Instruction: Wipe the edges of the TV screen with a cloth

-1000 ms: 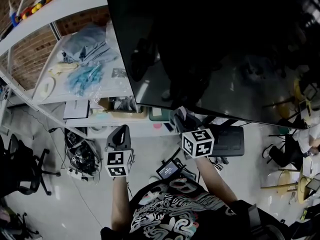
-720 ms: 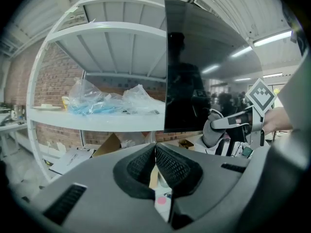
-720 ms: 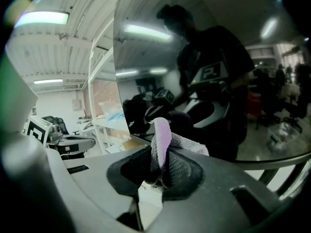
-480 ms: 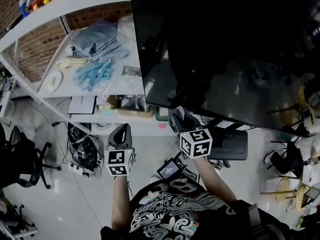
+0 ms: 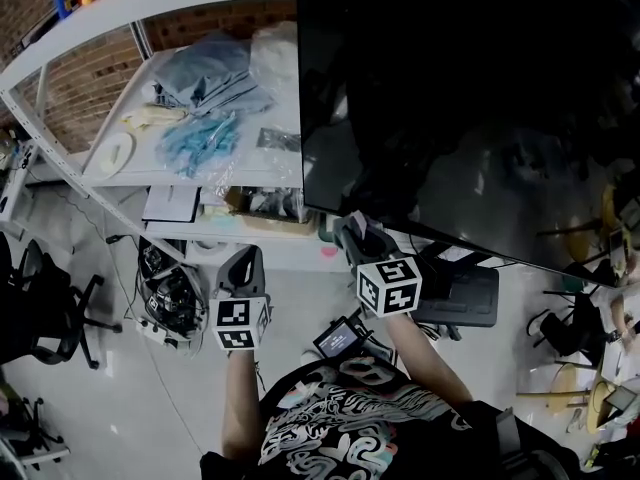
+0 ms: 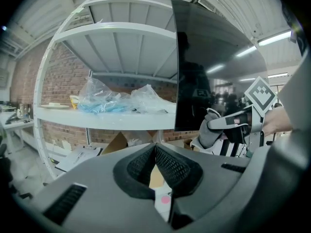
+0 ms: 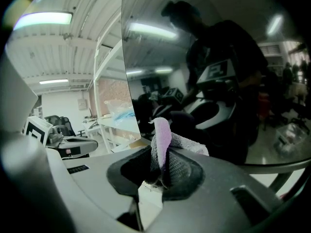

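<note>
Head view downward; gripper views toward TV (image 5: pixel 480 118)

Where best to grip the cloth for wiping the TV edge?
Hold the cloth at its bunched base, from the side away from the TV screen, as the right gripper has it: the free fold stands past the jaw tips and would likely meet the edge.

The white shelf (image 5: pixel 252 164) holds clear plastic bags (image 5: pixel 197 140).

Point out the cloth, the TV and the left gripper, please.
cloth (image 7: pixel 162 139): right gripper view, on the purple fold sticking up from the jaws.
TV (image 5: pixel 480 98): head view, on the dark screen.
left gripper (image 6: pixel 155 147): left gripper view, where the closed tips meet.
</note>
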